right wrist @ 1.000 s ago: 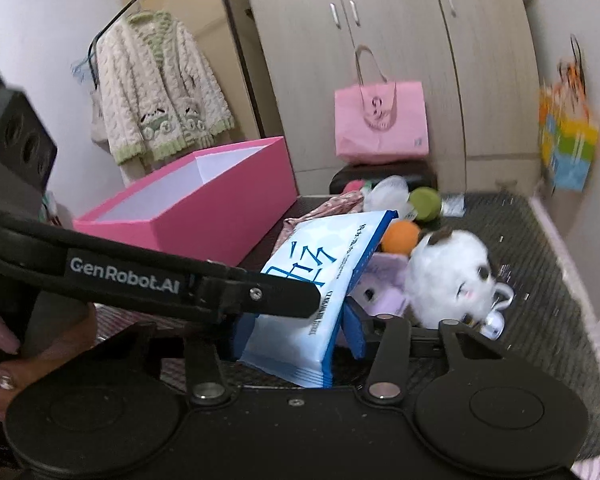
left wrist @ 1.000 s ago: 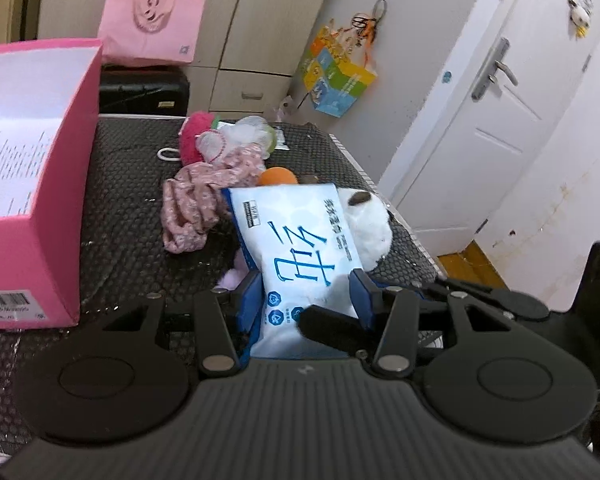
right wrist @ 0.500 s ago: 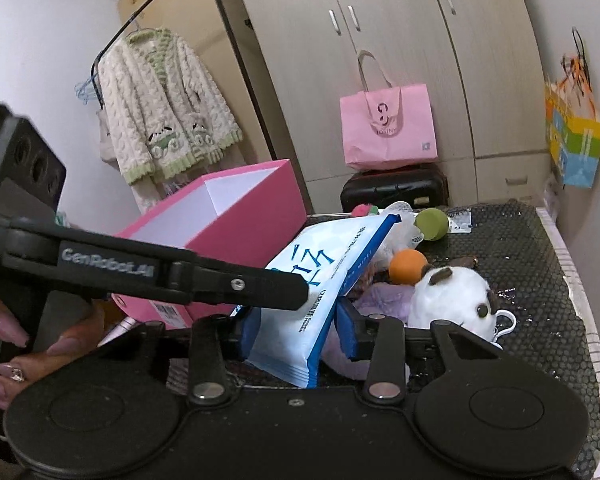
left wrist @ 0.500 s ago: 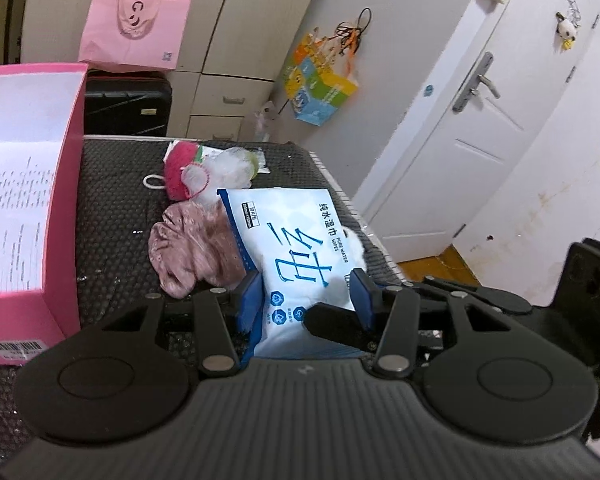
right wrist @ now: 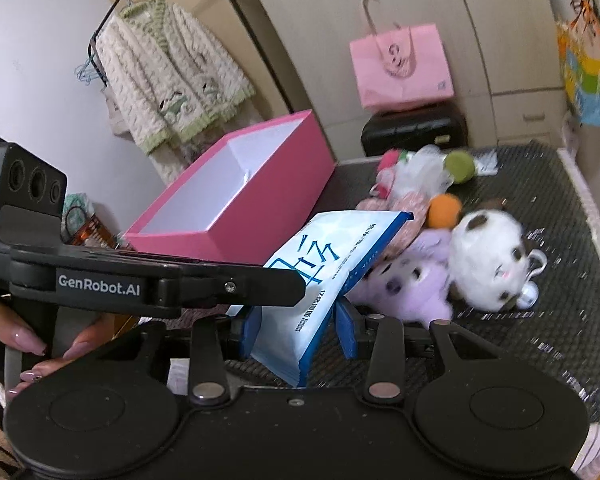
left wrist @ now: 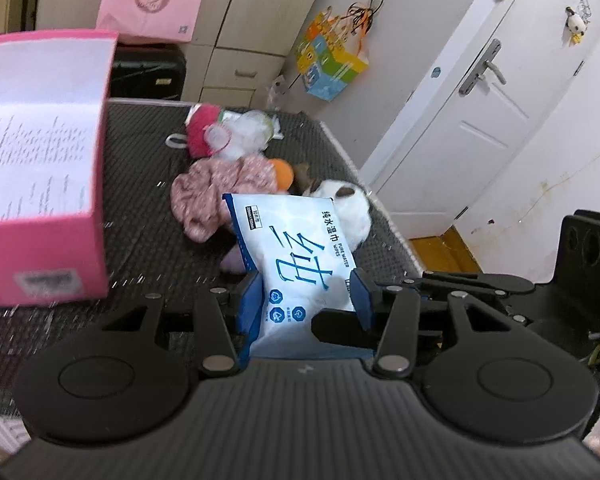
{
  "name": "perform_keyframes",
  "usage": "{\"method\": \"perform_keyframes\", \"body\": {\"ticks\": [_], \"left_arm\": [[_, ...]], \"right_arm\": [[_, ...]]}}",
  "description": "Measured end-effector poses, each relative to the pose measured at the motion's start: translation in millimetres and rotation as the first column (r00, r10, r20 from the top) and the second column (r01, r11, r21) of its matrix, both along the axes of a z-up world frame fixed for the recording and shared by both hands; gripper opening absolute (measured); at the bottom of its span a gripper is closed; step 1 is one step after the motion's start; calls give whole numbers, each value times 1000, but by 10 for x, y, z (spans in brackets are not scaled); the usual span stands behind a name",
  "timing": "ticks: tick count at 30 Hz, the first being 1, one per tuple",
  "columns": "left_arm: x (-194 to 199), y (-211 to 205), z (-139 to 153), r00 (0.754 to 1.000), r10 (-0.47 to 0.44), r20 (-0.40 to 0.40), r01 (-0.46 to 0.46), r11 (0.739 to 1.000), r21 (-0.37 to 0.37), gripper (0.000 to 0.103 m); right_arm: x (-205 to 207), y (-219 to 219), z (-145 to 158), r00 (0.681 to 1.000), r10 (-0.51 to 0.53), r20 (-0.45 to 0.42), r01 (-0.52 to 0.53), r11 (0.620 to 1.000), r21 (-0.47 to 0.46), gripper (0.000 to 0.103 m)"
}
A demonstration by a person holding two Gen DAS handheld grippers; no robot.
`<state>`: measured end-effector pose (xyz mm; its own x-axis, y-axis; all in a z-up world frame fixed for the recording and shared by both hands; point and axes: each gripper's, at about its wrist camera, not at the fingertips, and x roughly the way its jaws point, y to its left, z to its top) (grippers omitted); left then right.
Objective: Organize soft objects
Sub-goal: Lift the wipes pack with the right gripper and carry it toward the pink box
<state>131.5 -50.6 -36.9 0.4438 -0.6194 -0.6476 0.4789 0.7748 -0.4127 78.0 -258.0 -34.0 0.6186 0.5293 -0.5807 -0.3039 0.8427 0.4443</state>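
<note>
A blue-and-white pack of wet wipes is held off the table by both grippers. My left gripper is shut on its lower end. My right gripper is shut on the same pack from the other side. The open pink box stands to the left, its white inside showing in the right wrist view. A pile of soft toys lies beyond: a white plush, a purple plush, pink floral cloth, an orange ball.
The black mesh table carries a red and white plush and a green ball at the back. A pink bag sits on a black case by the wardrobe. A white door is on the right.
Both grippers, holding the wipes pack, have risen and then tilted downward over the table. The pink box and toy pile now sit higher and nearer in both views.
</note>
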Motion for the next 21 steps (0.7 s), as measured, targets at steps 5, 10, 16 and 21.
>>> {"method": "perform_keyframes", "body": {"ticks": [5, 10, 16, 21], "left_arm": [[-101, 236, -31, 998, 24, -53, -23, 1000, 5, 46], [-200, 523, -47, 994, 52, -97, -50, 999, 23, 46], [-336, 877, 13, 987, 106, -123, -101, 994, 51, 46], [-429, 1146, 169, 983, 134, -122, -126, 989, 72, 46]], "right_arm": [[-67, 206, -17, 998, 49, -36, -49, 999, 13, 45], [-92, 443, -17, 989, 135, -61, -134, 991, 7, 45], [-63, 737, 10, 970, 226, -87, -224, 974, 29, 45], [-54, 1027, 119, 947, 309, -93, -305, 951, 55, 45]]}}
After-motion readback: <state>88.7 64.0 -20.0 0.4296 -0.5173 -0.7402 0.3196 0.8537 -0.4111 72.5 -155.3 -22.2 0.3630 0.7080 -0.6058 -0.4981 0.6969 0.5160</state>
